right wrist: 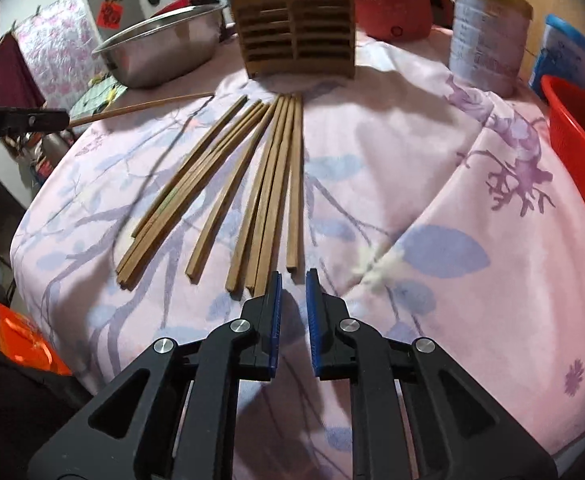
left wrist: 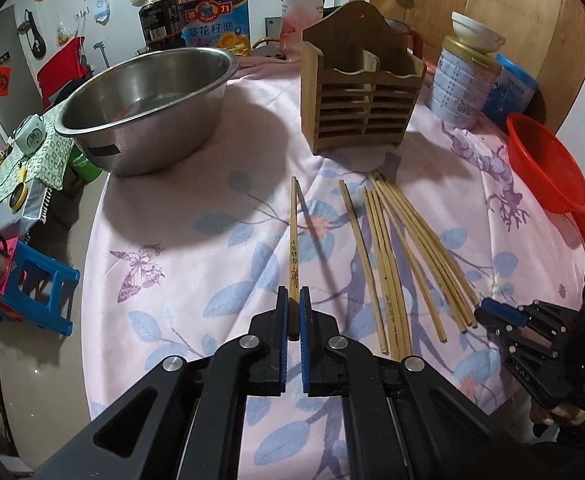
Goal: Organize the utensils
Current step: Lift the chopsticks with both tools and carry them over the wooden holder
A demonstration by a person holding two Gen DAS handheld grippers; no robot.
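Wooden chopstick point(left wrist: 293, 236) sits clenched in our left claw point(left wrist: 293, 300), lifted off the surface point(left wrist: 196, 216). Our right claw point(right wrist: 292, 276) stands released, jaws slightly apart beside the loose chopsticks point(right wrist: 268, 188) before the wooden holder point(left wrist: 360, 96).

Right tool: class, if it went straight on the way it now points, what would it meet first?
Probably the near ends of the loose chopsticks just ahead of the right tool, lying on the cloth. Its fingers stand slightly apart with nothing between; depth is hard to judge.
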